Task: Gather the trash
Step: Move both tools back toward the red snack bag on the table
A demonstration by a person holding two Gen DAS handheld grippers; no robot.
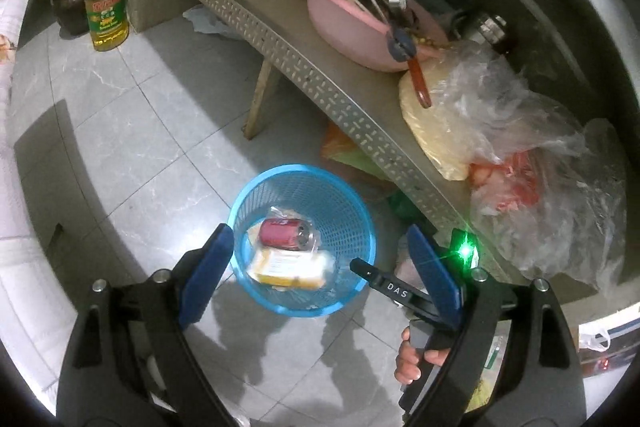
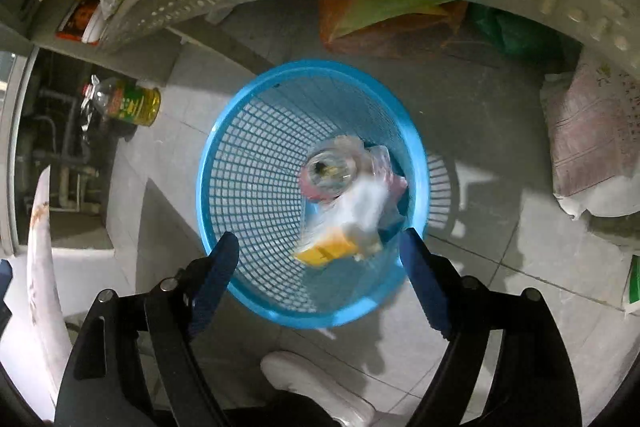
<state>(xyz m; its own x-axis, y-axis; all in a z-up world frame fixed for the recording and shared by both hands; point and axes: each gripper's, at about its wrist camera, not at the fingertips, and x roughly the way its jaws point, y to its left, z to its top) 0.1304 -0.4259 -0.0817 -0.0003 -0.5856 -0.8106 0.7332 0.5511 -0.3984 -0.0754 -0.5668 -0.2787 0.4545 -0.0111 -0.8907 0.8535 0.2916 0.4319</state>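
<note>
Blue plastic lattice made up the wastebasket (image 2: pixel 256 163), which stood on the tiled floor (image 1: pixel 132 131) directly ahead of and below both pairs of fingers. Inside it lay the collected trash: a red drink can (image 1: pixel 284 234) on its side, a yellow-and-white carton (image 1: pixel 290 267) just nearer the fingers than the can, and a crumpled clear wrapper (image 1: pixel 280 213) beyond it. The left gripper (image 1: pixel 320 255) stood wide with nothing between its fingers (image 1: pixel 208 267), and the basket's mouth showed in the gap. The right gripper (image 2: pixel 320 255) also stood wide and held nothing; in its view the can (image 2: pixel 330 173) and carton (image 2: pixel 330 249) were smeared by blur, so whether they were at rest could not be told. From the left wrist the right gripper's finger tip showed beside the basket's rim, with a hand (image 1: pixel 412 363) on its handle. By judgement the can was light, thin-walled and slick, easily dented, and best pinched across its round body rather than its ends. The carton looked light and fairly stiff, best taken across its narrow faces. The wrapper would be limp and slippery, wanting a pinch on a bunched fold. The basket itself seemed light and springy, liable to tip if nudged, and its rolled rim offered the surest hold. More clear plastic bags (image 1: pixel 520 131) sat on the perforated grey surface (image 1: pixel 320 83) to the right of the left fingers.
</note>
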